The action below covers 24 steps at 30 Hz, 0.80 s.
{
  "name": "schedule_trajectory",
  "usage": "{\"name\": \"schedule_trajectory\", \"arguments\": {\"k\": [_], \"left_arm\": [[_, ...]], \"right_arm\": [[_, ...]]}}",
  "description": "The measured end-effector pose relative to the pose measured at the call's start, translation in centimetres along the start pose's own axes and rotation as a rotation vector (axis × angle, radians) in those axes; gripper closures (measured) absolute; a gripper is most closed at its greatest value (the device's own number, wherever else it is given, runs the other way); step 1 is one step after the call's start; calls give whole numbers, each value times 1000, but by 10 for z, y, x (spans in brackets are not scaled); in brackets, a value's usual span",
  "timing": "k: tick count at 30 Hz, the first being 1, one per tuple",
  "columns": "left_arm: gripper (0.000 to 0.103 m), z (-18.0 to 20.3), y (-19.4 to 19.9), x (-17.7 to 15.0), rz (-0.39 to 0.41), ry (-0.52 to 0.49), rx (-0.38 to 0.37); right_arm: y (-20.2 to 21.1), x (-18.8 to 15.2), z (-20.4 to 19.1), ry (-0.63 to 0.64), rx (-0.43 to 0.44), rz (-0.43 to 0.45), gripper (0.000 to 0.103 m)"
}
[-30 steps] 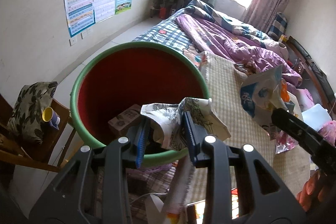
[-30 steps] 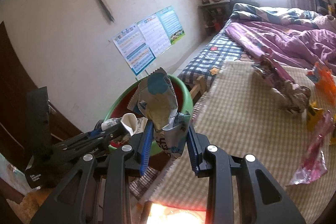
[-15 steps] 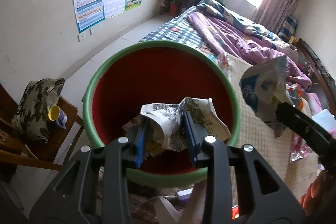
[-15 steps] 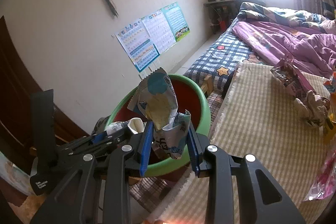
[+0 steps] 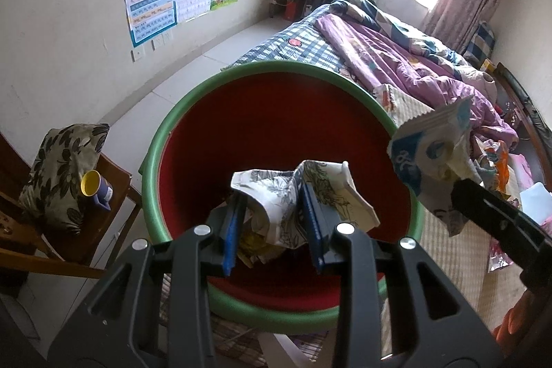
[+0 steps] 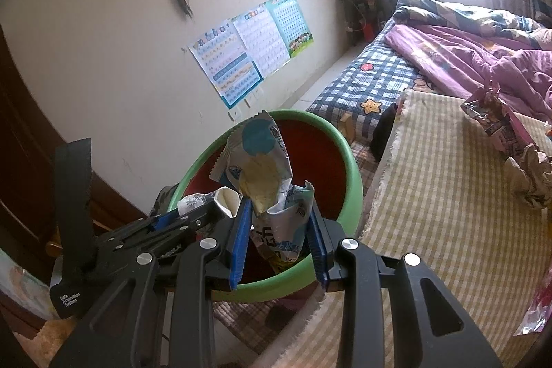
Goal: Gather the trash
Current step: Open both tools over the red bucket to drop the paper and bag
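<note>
Both grippers have come forward over the bin since one second ago: before, the green rim lay ahead of the left fingers, and now the red inside fills the space around them.

The left gripper [image 5: 274, 226] has its blue pads [image 5: 312, 223] pressed narrow on a crumpled printed paper [image 5: 296, 195], white with grey drawings. This paper hangs between the fingers, directly above the red inside of the bin [image 5: 241, 68]. Below the left pad some yellowish scraps [image 5: 252, 247] lie in the bin.

The right gripper [image 6: 277, 237] also holds its fingers closed, on a blue and white snack wrapper [image 6: 262, 168]. The wrapper stands up beyond the fingertips and is over the near part of the bin [image 6: 352, 168], inside the green rim. In the left wrist view the same wrapper [image 5: 434, 154] is to the right of the left fingers, past the bin's right rim.

Further to the right of the right fingers, more wrappers [image 6: 500, 126] lie on the checked mat [image 6: 431, 195], well apart from the bin. Beyond the bin is the bed with a purple quilt [image 5: 396, 64]. To the left of the left fingers stands a wooden chair [image 5: 86, 230] with a yellow cup [image 5: 91, 187].
</note>
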<state>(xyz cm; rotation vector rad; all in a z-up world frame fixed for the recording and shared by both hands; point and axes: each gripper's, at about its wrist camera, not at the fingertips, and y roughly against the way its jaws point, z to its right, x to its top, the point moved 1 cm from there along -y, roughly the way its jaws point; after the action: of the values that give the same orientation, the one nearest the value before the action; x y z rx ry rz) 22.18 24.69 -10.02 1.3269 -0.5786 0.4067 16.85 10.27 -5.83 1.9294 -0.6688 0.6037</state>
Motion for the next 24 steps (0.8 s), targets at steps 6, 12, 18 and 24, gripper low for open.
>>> {"name": "schedule_trajectory", "arguments": {"k": [6, 12, 18, 24], "left_arm": [[72, 1, -7, 0, -12, -4, -3], [72, 1, -11, 2, -19, -4, -4], [71, -1, -11, 1, -11, 7, 7], [53, -3, -6, 0, 12, 38, 8]], "right_arm": [[-4, 1, 0, 2, -11, -6, 71], [-8, 2, -1, 3, -15, -17, 71], [-13, 4, -1, 4, -11, -23, 70], [-12, 4, 2, -13, -1, -19, 61]]}}
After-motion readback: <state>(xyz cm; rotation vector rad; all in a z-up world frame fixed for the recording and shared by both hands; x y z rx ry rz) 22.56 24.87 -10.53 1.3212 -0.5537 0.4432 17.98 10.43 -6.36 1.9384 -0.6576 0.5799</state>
